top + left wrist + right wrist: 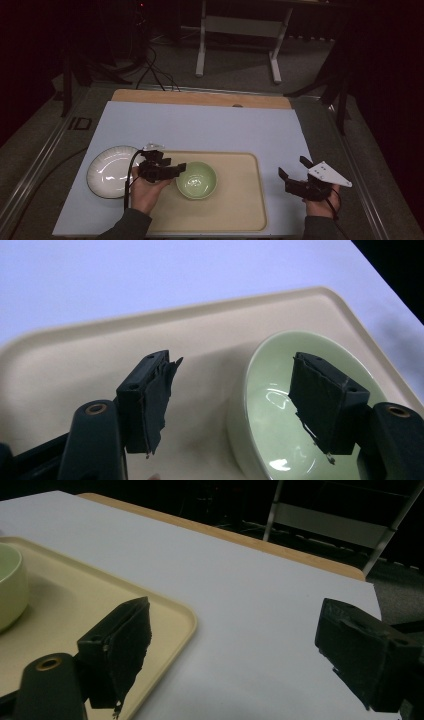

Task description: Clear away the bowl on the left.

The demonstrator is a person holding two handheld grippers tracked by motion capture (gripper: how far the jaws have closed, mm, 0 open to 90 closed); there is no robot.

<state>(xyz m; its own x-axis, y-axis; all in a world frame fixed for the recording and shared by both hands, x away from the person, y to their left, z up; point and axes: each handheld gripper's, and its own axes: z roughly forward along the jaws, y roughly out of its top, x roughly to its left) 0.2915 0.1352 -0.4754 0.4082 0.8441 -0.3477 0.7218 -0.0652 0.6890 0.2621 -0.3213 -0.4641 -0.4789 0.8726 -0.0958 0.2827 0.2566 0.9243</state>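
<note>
left gripper view shows the left gripper (230,405) gaping, empty, astride the near rim of the green bowl (270,405)

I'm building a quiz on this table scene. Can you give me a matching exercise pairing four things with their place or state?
Things:
1. bowl
2. plate
3. left gripper
4. right gripper

Places or states:
a. on the blue mat, left of the tray
b. open, right of the tray
c. on the tray
d. open, at the bowl's rim

Pairs: 1-c, 2-a, 3-d, 4-b
</note>
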